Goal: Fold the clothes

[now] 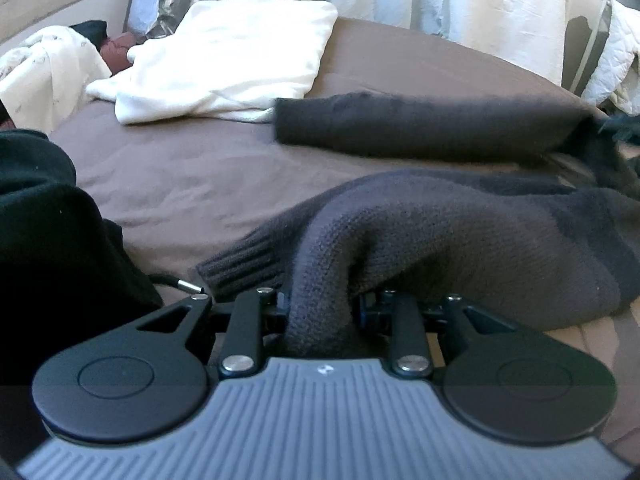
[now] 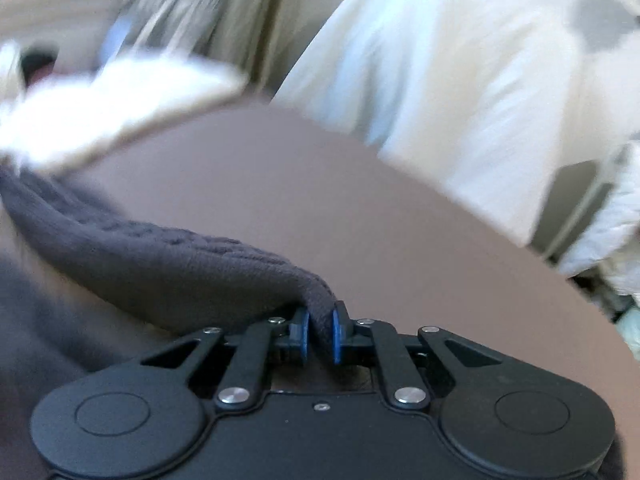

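Left wrist view shows the left gripper [image 1: 322, 308] pinching a thick bunch of the grey sweater [image 1: 460, 236] lying on the brown bed [image 1: 180, 176], its sleeve toward one o'clock, while the right gripper [image 2: 320, 332] is clamped on a knit edge, so the fold looks just begun and next calls for carrying that edge across

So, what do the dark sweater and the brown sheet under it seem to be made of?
Sweater: probably knitted wool or acrylic yarn, matte and a little fuzzy; rows of stitches and a ribbed cuff are visible. Sheet: apparently a smooth woven fabric, perhaps cotton, matte, with soft shallow wrinkles; the fibre itself cannot be told.
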Demonstrator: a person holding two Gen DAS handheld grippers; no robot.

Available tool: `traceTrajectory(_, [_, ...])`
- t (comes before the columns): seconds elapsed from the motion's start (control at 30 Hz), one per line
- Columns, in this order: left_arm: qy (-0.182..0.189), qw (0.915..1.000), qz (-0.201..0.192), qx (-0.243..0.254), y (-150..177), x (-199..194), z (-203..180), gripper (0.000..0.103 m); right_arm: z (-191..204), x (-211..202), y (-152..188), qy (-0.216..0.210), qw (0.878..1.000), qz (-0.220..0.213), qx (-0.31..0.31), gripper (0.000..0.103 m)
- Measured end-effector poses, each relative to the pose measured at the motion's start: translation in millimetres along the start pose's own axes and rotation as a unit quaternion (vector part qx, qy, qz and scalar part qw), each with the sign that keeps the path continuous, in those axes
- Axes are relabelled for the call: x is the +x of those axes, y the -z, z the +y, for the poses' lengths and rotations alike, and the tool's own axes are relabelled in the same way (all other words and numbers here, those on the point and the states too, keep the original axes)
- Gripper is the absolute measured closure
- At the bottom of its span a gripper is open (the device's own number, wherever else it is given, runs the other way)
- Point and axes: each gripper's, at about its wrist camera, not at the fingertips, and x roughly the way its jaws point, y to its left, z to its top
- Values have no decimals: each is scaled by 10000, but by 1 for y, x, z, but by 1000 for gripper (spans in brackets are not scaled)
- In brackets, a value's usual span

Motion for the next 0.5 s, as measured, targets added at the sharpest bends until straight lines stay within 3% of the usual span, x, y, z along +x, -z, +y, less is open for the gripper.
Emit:
traceTrajectory(0.1, [6, 10000, -12, -7, -1, -3, -1, 75, -28, -58, -4, 148, 9974, -437, 550, 92])
traceTrajectory(0.2, [54, 9999, -110, -25, -2, -9, -3, 74, -55, -110, 13, 175, 9931, -557, 1013, 92])
traceTrajectory(0.37, [-71, 9999, -79, 41, 1, -5, -7, 72, -61, -149, 67, 306, 9945, -258, 964, 92])
traceTrajectory(0.5, [-317, 9982, 41, 510, 4, 4, -11, 57, -65, -176, 92, 516, 9935, -43, 1015, 93])
